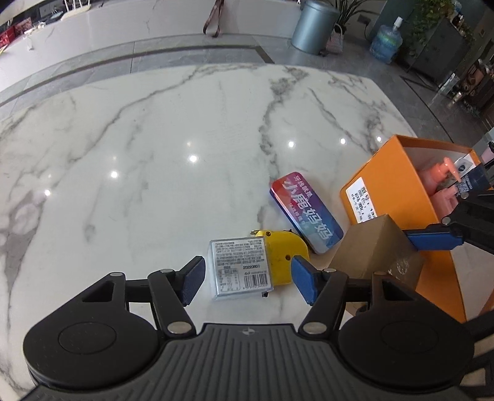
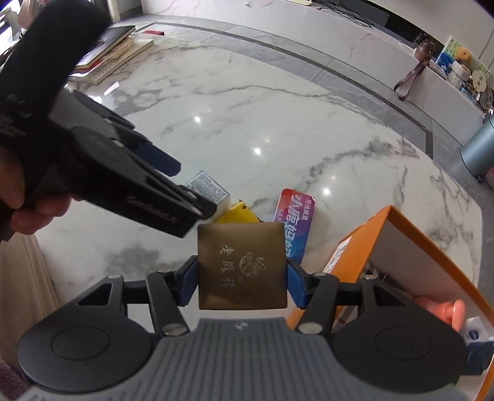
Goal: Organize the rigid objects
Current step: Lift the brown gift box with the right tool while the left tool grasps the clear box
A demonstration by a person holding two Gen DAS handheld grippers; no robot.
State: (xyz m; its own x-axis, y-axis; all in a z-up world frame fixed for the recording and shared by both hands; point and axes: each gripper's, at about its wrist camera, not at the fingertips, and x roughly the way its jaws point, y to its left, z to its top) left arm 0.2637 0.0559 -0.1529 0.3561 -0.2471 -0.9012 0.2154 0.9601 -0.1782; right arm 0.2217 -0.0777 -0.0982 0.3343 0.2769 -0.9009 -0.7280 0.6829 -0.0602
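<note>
My left gripper (image 1: 247,277) is open, its fingers on either side of a clear flat case with a printed label (image 1: 239,266) on the marble table (image 1: 154,154). The case lies partly over a yellow tape measure (image 1: 282,259). A blue-purple tin (image 1: 305,211) lies beyond them. My right gripper (image 2: 242,277) is shut on a brown square box (image 2: 242,266) and holds it above the table, beside the open orange box (image 2: 401,246). The brown box (image 1: 373,246) and the orange box (image 1: 395,185) also show in the left wrist view. The left gripper (image 2: 173,185) shows in the right wrist view.
The orange box holds a pink object (image 1: 441,175) and a small blue-white pack (image 1: 466,166). Books (image 2: 114,52) lie at the table's far left corner. A grey bin (image 1: 315,24) and a water jug (image 1: 386,43) stand on the floor beyond the table.
</note>
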